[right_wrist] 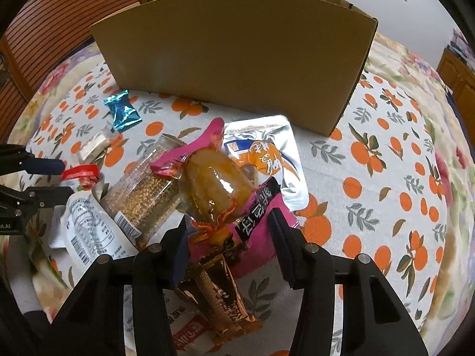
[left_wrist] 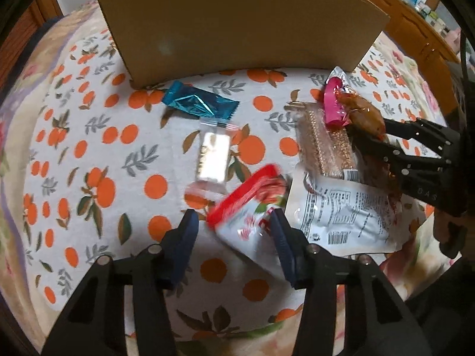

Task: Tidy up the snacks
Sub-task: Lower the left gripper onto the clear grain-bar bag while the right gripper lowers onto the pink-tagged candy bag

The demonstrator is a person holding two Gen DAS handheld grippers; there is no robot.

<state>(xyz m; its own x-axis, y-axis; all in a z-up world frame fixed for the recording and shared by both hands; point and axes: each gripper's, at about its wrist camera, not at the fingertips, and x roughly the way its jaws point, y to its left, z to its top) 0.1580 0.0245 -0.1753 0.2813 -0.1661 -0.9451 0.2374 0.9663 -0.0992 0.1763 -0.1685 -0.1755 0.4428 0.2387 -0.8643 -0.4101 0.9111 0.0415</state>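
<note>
My left gripper (left_wrist: pixel 234 225) points down at a red-and-white snack packet (left_wrist: pixel 246 207) that lies slanted between its blue pads. The right pad touches the packet and a sliver of cloth shows at the left pad, so the jaws stand open around it. In the right wrist view this gripper (right_wrist: pixel 66 178) enters from the left with the packet's red top (right_wrist: pixel 80 175) at its tips. My right gripper (right_wrist: pixel 230 231) is shut on a clear-wrapped brown snack (right_wrist: pixel 216 184) lying on the pile. The left wrist view shows the right gripper (left_wrist: pixel 371 135) clamping the brown snack (left_wrist: pixel 362 115).
A tall cardboard box (right_wrist: pixel 231 59) stands behind the snacks on an orange-print cloth (right_wrist: pixel 386 178). Around lie a blue wrapper (left_wrist: pixel 199 103), a clear pale bar packet (left_wrist: pixel 212 157), a grain bag (right_wrist: pixel 145 195), a white barcode pouch (left_wrist: pixel 341 216), a silver pouch (right_wrist: pixel 267 154), a pink packet (right_wrist: pixel 213 133) and a gold bar (right_wrist: pixel 222 296).
</note>
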